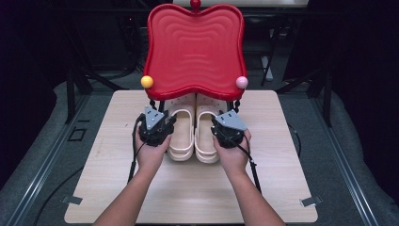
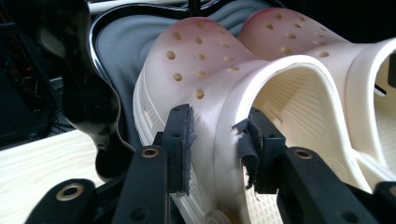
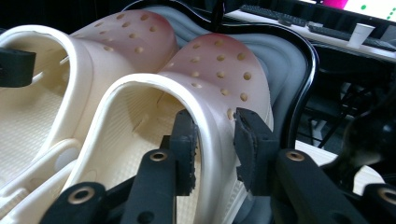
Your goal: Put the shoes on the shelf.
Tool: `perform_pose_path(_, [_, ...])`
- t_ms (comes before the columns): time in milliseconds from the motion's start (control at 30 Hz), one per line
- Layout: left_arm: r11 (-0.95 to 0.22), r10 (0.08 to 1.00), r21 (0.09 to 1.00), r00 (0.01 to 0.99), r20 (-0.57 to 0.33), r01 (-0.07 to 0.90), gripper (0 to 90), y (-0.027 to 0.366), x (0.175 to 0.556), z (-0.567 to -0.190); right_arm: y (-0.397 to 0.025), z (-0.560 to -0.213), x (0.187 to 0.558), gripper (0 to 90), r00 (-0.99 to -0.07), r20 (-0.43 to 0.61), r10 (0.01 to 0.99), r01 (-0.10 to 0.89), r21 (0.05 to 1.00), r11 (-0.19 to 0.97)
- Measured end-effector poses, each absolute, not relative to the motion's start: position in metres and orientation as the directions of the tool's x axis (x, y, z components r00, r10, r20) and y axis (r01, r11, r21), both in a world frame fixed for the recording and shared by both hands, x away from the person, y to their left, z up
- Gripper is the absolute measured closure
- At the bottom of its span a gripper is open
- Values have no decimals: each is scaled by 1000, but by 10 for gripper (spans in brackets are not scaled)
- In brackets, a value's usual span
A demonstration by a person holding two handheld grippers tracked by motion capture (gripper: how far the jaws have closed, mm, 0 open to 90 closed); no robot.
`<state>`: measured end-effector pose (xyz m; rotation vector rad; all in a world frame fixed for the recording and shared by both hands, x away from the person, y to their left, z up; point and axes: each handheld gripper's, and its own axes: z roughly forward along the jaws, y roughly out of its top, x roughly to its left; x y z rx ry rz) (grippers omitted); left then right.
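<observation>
Two cream clogs with holes in their toes stand side by side, toes pushed under a red shelf: the left clog [image 1: 181, 134] and the right clog [image 1: 207, 136]. My left gripper [image 1: 169, 122] is shut on the left clog [image 2: 205, 70], its jaws clamped across the outer side wall at the opening's rim. My right gripper [image 1: 216, 123] is shut on the right clog [image 3: 219, 60] the same way, one pad inside the opening and one outside. The toes rest over a grey, black-rimmed lower tray [image 2: 116, 51], also the lower tray [image 3: 287, 56].
A red wavy tray [image 1: 195, 47] tops the rack above the clogs' toes, with a yellow ball [image 1: 147, 81] and a pink ball [image 1: 242, 82] at its front corners. The wooden table [image 1: 188, 193] has bare room in front. Black rack posts stand beside each gripper.
</observation>
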<state>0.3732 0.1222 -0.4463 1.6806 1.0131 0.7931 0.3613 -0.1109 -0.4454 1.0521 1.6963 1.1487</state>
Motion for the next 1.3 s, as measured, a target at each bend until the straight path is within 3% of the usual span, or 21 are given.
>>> perform_pose_path(133, [-184, 894, 949, 445, 53, 257, 560, 121, 371, -446, -109, -443, 359, 576, -350, -170, 921, 205, 945, 253])
perform_pose_path(433, [-195, 893, 942, 447, 54, 275, 495, 122, 368, -445, -112, -443, 356, 548, -369, -177, 912, 233, 933, 275])
perform_pose_path(800, [-190, 881, 945, 471, 45, 266, 481, 127, 354, -436, -115, -440, 343, 536, -389, -184, 903, 222, 932, 285])
perform_pose_path(1300, [-195, 834, 942, 551, 14, 272, 484, 146, 314, -424, -122, -427, 297, 509, -471, -181, 863, 216, 925, 312])
